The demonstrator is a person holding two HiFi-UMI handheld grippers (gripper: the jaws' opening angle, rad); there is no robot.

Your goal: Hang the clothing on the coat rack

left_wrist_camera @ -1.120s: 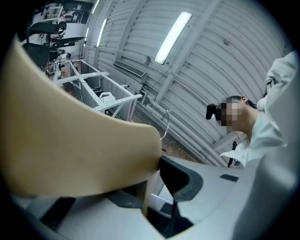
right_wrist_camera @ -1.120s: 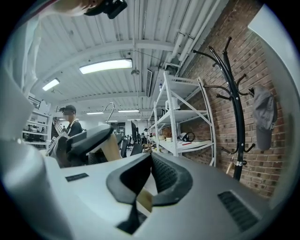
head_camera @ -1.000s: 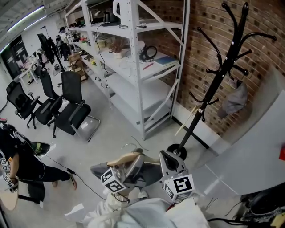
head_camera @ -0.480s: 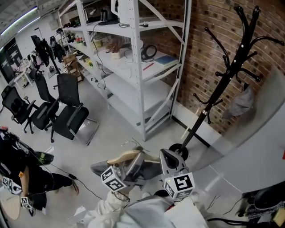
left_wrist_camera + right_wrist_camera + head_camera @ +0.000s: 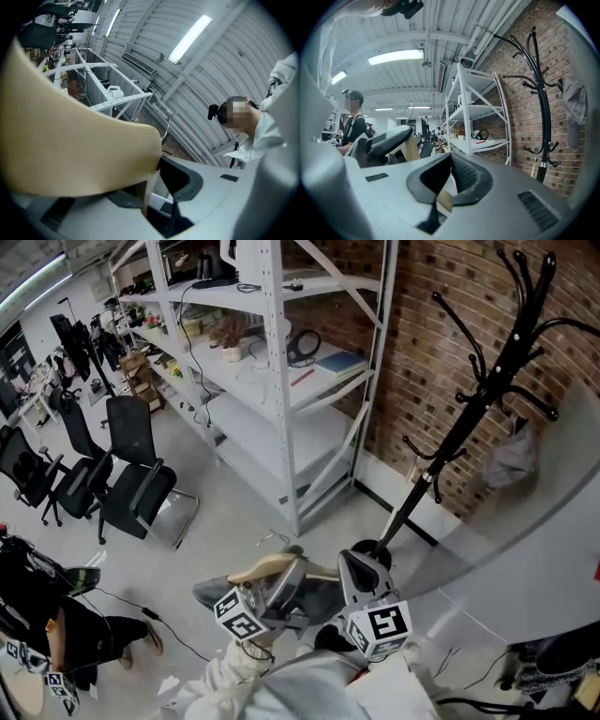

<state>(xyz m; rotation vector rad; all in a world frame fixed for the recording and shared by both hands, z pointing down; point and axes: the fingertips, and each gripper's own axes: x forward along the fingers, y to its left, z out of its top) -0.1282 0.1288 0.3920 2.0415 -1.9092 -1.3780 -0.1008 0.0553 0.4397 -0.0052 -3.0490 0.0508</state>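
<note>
Head view: left gripper (image 5: 289,573), right gripper (image 5: 359,570) both clamp hanger (image 5: 255,570); tilt en route to coat rack (image 5: 480,390) could shed garment (image 5: 212,594).

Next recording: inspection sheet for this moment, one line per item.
Surface: bare grey floor; no table seen.
Job's things: wooden hanger carrying a grey garment; black coat rack stands apart, with one grey item already on it.
Clutter: oddments on the shelves.
Grippers: left gripper and right gripper both shut on the hanger.
Cables: black cable on the floor.
Surroundings: brick wall, white shelving, office chairs, a person.
</note>
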